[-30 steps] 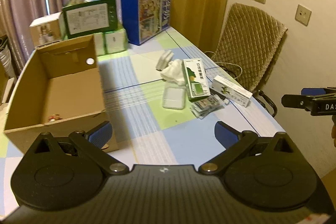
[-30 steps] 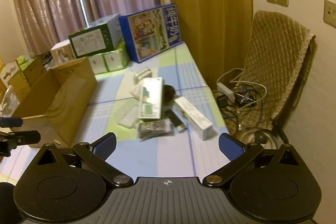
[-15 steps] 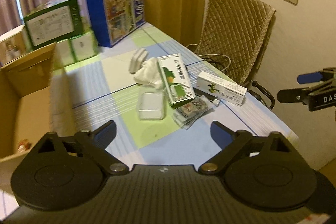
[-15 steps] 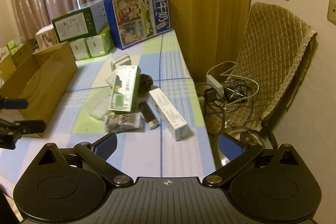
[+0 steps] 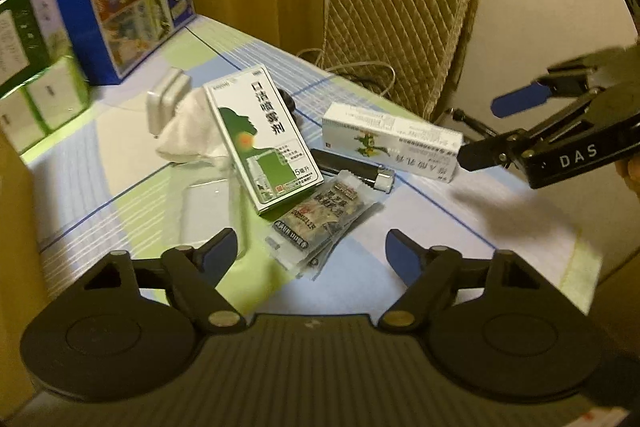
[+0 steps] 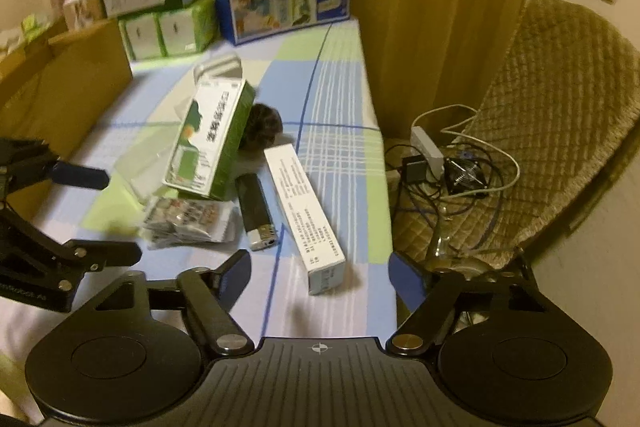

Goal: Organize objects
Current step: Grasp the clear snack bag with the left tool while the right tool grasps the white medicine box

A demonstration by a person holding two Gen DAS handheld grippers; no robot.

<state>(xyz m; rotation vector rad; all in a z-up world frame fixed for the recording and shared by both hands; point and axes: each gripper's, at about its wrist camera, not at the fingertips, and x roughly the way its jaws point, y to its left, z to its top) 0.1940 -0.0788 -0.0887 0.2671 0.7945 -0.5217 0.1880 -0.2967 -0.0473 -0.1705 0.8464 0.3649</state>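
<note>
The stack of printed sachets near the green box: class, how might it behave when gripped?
The sachets look thin and flat, so probably floppy and light. They lie fanned and loose, so some may slide apart. The glossy film could slip between fingers.

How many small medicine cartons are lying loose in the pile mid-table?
2: the green-and-white spray carton propped on the white cloth, and the long white carton beside the black lighter. Others could hide underneath.
</note>
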